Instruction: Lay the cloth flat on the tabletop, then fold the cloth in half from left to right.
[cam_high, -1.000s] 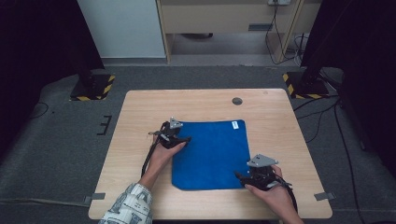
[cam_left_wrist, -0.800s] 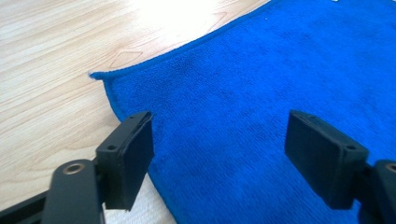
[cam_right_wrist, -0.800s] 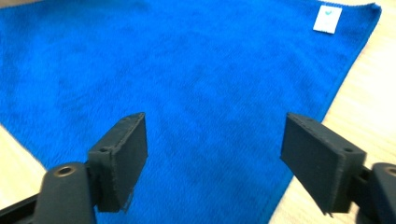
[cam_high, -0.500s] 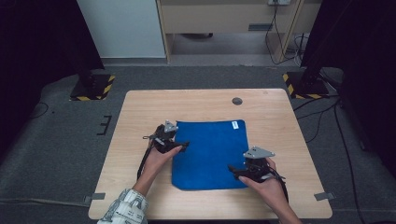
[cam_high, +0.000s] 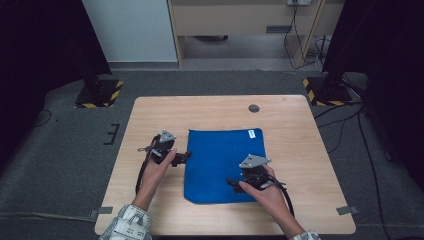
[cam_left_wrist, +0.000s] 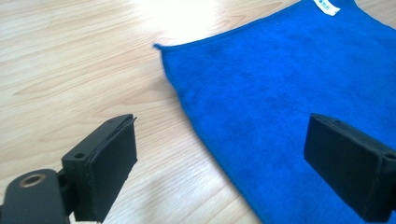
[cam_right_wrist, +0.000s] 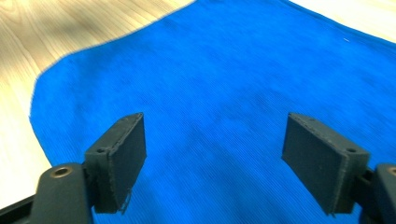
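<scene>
A blue cloth (cam_high: 220, 160) lies flat on the wooden table (cam_high: 160, 112), with a small white label (cam_high: 251, 133) at its far right corner. My left gripper (cam_high: 187, 158) is at the cloth's left edge. In the left gripper view the gripper (cam_left_wrist: 224, 158) is open and the cloth's (cam_left_wrist: 280, 84) edge runs between the jaws, ungripped. Those jaws have just been opening. My right gripper (cam_high: 231, 183) hovers over the cloth's near right part. In the right gripper view the gripper (cam_right_wrist: 215, 158) is open above the cloth (cam_right_wrist: 210, 70); its jaws have just closed a little on nothing.
A dark round grommet (cam_high: 254, 108) sits in the tabletop near the far edge. Bare wood surrounds the cloth on all sides. On the floor beyond the table stand two feet with yellow-black stripes (cam_high: 100, 95) (cam_high: 325, 92).
Both hands have moved left. The left gripper slid from the cloth's far left corner out over its left edge. The right gripper came from the right edge in over the cloth.
</scene>
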